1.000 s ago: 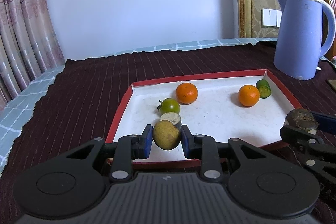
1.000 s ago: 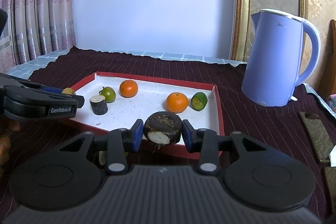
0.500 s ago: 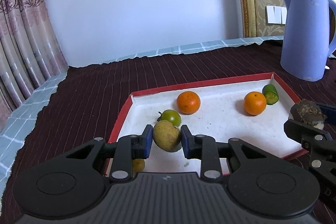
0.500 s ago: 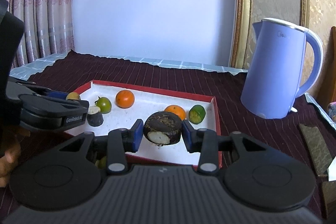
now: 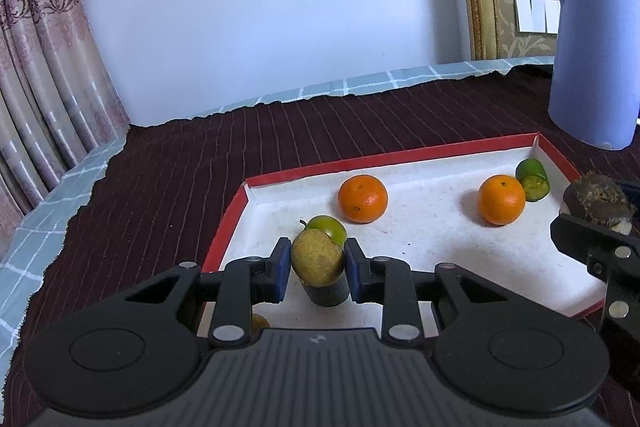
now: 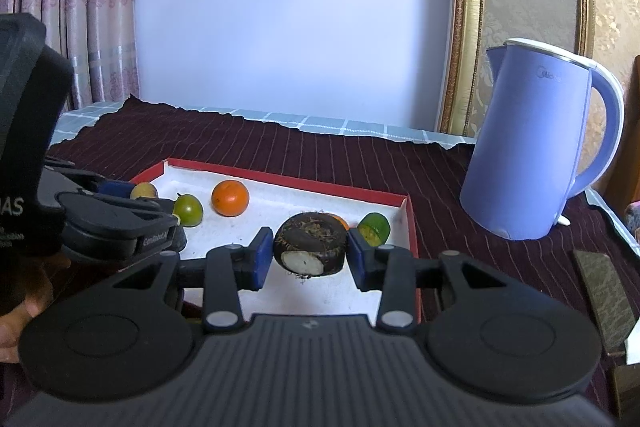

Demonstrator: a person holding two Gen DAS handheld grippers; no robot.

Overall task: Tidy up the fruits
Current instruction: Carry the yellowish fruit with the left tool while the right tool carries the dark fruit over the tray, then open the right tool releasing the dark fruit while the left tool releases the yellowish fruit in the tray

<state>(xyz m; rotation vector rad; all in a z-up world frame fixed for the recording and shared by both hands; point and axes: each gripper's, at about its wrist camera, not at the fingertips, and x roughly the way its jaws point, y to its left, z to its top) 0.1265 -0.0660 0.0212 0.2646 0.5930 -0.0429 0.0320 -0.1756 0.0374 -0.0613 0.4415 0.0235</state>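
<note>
While you carry a piece in each hand, your left gripper (image 5: 316, 269) pinches a small yellow-brown fruit (image 5: 317, 263) over the near left corner of the red-rimmed tray (image 5: 296, 173), and your right gripper (image 6: 309, 254) pinches a dark brown chunk (image 6: 310, 249) above the tray's near right side. Both ride clear of the oranges (image 5: 363, 199), the green tomato (image 5: 330, 229) and the lime (image 5: 532, 179), likely so nothing already sorted gets knocked. The kettle (image 6: 532, 147) stands well apart.

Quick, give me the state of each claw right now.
Left claw: closed on the yellow-brown fruit.
Right claw: closed on the dark brown chunk with a white cut face.
</note>
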